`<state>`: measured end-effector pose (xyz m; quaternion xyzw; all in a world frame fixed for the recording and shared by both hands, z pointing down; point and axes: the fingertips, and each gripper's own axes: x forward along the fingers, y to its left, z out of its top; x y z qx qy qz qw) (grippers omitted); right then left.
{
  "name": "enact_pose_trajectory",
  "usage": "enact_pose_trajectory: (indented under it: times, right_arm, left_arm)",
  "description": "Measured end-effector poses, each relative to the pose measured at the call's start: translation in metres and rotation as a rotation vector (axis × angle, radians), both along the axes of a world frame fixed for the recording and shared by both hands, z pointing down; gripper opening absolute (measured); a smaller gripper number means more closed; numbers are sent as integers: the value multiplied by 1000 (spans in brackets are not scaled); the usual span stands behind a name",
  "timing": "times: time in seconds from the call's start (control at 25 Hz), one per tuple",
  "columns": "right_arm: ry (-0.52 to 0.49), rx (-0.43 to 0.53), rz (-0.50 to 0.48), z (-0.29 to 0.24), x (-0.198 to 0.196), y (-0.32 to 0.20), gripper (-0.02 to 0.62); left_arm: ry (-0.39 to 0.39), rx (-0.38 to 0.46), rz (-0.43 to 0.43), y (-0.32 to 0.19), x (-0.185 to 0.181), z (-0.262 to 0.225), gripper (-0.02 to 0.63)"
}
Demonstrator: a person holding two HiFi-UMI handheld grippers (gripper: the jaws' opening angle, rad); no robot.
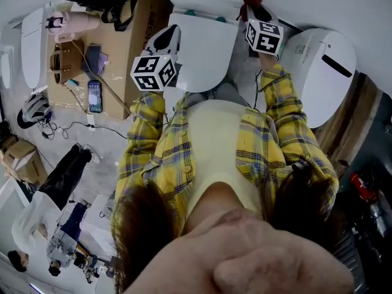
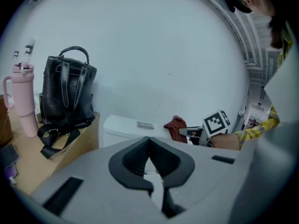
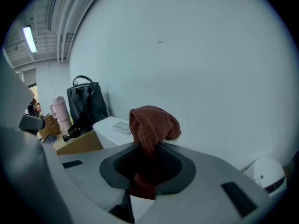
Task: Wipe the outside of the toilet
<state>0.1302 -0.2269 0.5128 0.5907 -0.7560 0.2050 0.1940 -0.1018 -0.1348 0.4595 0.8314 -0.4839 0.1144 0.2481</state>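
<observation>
Right gripper (image 3: 147,146) jaws are clamped on the dark red cloth (image 3: 152,122). A bunch of it stands up past the tips and the tail hangs back between the jaws. It looks like terry: light, soft, floppy, so it should drape over curves. Only the bunched end beyond the tips will make contact, and my guess is it drags out if pressed hard on dry porcelain. The grip is mid-cloth, fine as is. Left gripper (image 2: 149,146) jaws are shut tip to tip, nothing in them. Toilet tank (image 3: 112,127) sits ahead of and below the right jaws, left of the cloth; the closed lid (image 1: 205,48) lies between the two grippers. Glazed surface, smooth, likely slick. Tight spot: plain wall (image 3: 187,55) just behind the tank, cardboard box (image 1: 116,48) with a black bag (image 2: 65,92) left of the left jaws, another toilet (image 1: 324,66) right of the right jaws.
</observation>
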Motion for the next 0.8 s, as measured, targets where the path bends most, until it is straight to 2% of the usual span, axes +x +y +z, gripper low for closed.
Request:
enact_pose_trajectory:
  times: [0.16, 0.32, 0.6, 0.8]
  right_arm:
    - [5, 113, -96, -30, -30, 2, 91]
    - [-18, 176, -231, -51, -78, 7, 91]
    - [-66, 194, -490, -56, -169, 20, 91]
    - [-92, 165, -665, -45, -230, 35, 91]
  left_arm:
    - [-2, 5, -32, 0, -9, -1, 8]
    - [-9, 6, -70, 2, -20, -4, 8]
    - [-23, 1, -155, 13, -42, -4, 8]
    - [-31, -10, -222, 26, -63, -3, 8]
